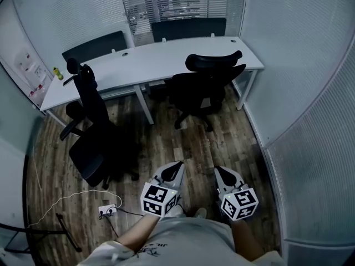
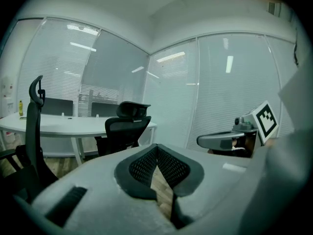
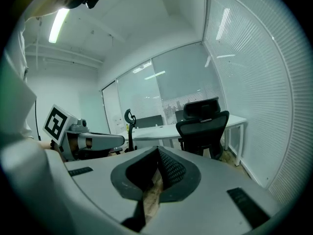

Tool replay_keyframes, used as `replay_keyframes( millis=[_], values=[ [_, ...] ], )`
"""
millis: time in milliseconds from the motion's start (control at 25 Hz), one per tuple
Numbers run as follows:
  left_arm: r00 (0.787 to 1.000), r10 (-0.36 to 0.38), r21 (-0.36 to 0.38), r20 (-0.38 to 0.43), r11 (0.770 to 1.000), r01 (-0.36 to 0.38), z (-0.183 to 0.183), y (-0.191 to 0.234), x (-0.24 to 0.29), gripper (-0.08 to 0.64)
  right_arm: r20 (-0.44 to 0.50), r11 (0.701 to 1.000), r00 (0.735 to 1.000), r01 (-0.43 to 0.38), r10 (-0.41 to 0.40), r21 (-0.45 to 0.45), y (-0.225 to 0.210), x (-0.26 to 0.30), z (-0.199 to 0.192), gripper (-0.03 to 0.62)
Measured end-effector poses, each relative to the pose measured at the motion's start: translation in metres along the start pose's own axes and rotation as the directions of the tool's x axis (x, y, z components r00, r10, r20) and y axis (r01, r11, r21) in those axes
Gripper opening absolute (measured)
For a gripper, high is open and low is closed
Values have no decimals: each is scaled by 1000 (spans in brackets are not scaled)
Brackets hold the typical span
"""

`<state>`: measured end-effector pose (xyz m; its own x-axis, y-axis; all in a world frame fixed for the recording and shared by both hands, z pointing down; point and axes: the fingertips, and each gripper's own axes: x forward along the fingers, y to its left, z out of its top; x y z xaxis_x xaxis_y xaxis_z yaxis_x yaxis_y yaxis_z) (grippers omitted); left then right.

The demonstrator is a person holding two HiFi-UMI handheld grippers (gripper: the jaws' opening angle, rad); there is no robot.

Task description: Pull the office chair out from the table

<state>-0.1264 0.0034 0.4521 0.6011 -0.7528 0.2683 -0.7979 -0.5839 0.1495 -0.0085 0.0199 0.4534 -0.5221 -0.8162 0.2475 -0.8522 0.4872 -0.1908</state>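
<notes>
A black office chair [image 1: 208,87] with a headrest stands tucked against the white table [image 1: 161,60] at its right half; it also shows in the left gripper view [image 2: 126,131] and the right gripper view [image 3: 203,126]. A second black office chair [image 1: 91,132] stands pulled away from the table at the left. My left gripper [image 1: 173,170] and right gripper [image 1: 224,176] hang side by side close to my body, well short of both chairs. Both are shut with nothing between the jaws [image 2: 157,148] [image 3: 157,151].
Glass walls with blinds close the room at the right and the back. A white cable and power strip [image 1: 107,209] lie on the wooden floor at the left. Two dark screens [image 1: 188,27] stand behind the table. A small yellow bottle [image 1: 56,72] stands at its left end.
</notes>
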Motion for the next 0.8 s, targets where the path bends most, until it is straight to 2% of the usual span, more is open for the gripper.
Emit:
replay_keyframes(
  millis=[520,800],
  values=[
    [1000,-6,8,-12,1000,7,-13,52,-25,11,7,1000,1000,16,-16,5,36,38,-7,8],
    [999,-29,1,-19,1000,29,-15,66,-16,11,3,1000,1000,28,-28,7,33,53,-7,8]
  ],
)
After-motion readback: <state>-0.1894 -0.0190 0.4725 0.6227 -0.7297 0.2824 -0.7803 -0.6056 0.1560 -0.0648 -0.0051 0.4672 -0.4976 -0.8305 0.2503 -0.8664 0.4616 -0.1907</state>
